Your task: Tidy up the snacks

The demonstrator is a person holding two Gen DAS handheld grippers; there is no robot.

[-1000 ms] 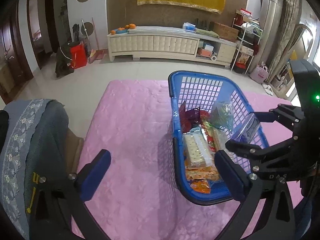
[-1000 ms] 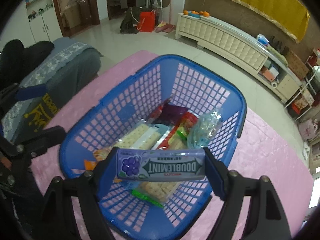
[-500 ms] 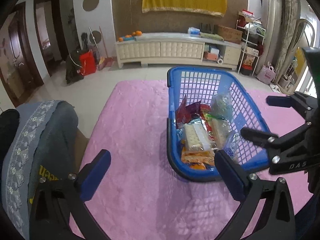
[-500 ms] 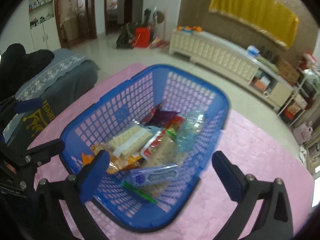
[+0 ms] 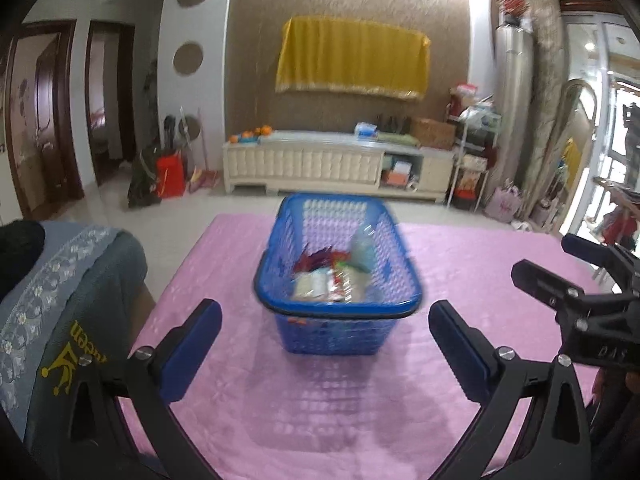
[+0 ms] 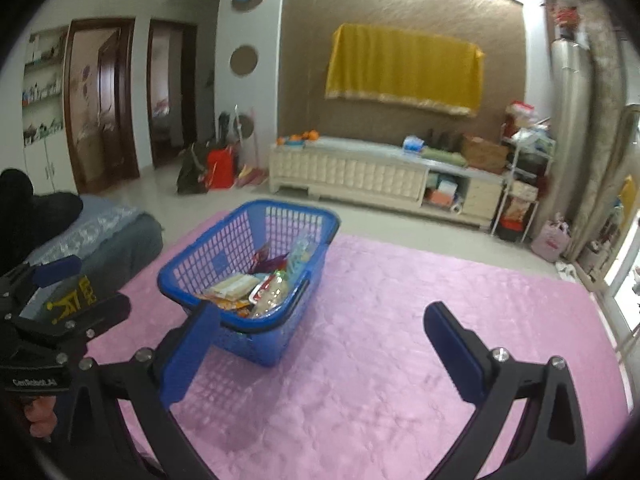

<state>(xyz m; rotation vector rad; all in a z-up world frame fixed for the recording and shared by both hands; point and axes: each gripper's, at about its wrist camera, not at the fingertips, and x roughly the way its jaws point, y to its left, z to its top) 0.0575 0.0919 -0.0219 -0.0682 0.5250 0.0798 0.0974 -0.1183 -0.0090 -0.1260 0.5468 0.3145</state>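
On pink cloth (image 5: pixel 224 400), blue basket (image 5: pixel 340 332) of snacks, cream cabinet (image 5: pixel 304 162) behind

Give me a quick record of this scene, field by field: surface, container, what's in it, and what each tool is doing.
surface: pink mat
container: blue basket on the mat, upright
contents: mixed snack packets, piled inside
left tool: open, empty, short of the basket
right tool: open wide, empty, apart from the basket
loose snacks on mat: none visible

Blue lattice basket (image 5: pixel 338 312), pink quilted cover (image 5: pixel 320 420), yellow cloth (image 5: pixel 352 58), blue-padded black claw (image 6: pixel 320 354)
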